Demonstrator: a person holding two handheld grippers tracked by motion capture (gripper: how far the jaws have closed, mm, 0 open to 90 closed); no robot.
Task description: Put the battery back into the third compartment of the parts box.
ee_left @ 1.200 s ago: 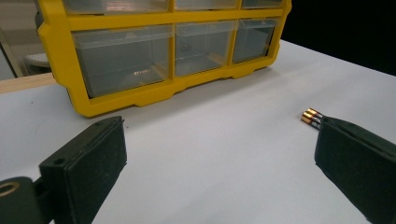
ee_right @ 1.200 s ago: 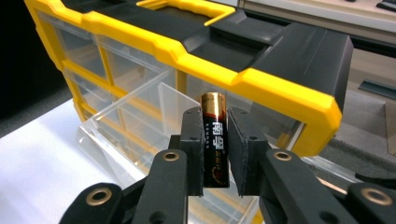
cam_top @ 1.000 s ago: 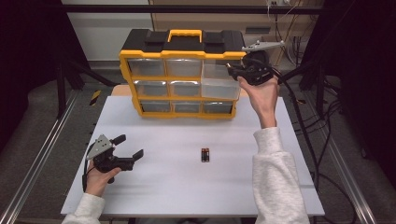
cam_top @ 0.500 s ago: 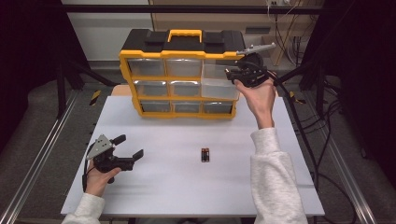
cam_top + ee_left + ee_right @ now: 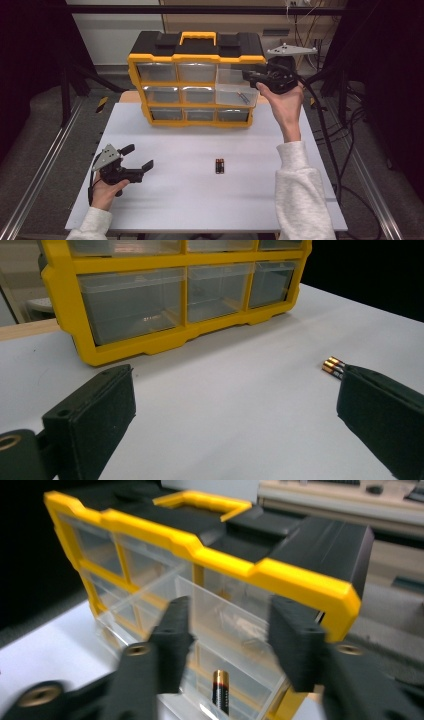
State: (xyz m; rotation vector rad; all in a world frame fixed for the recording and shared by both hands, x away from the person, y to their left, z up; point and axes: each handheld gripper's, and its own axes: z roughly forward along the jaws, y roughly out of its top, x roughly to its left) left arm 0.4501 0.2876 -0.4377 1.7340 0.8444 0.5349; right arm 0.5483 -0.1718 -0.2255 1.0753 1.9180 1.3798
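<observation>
Up top, we note the right gripper [image 5: 252, 77] with black matte jaws just parted, pads clear of everything. Below them falls an AA battery [image 5: 221, 691], black-and-gold cylinder, into the clear plastic drawer [image 5: 235, 92] pulled out of the yellow-framed organizer [image 5: 195, 60]. Our left gripper [image 5: 139, 160] rests spread, nothing between; ahead of its right jaw lie two more batteries [image 5: 332, 365] on the smooth white table [image 5: 260, 200].
</observation>
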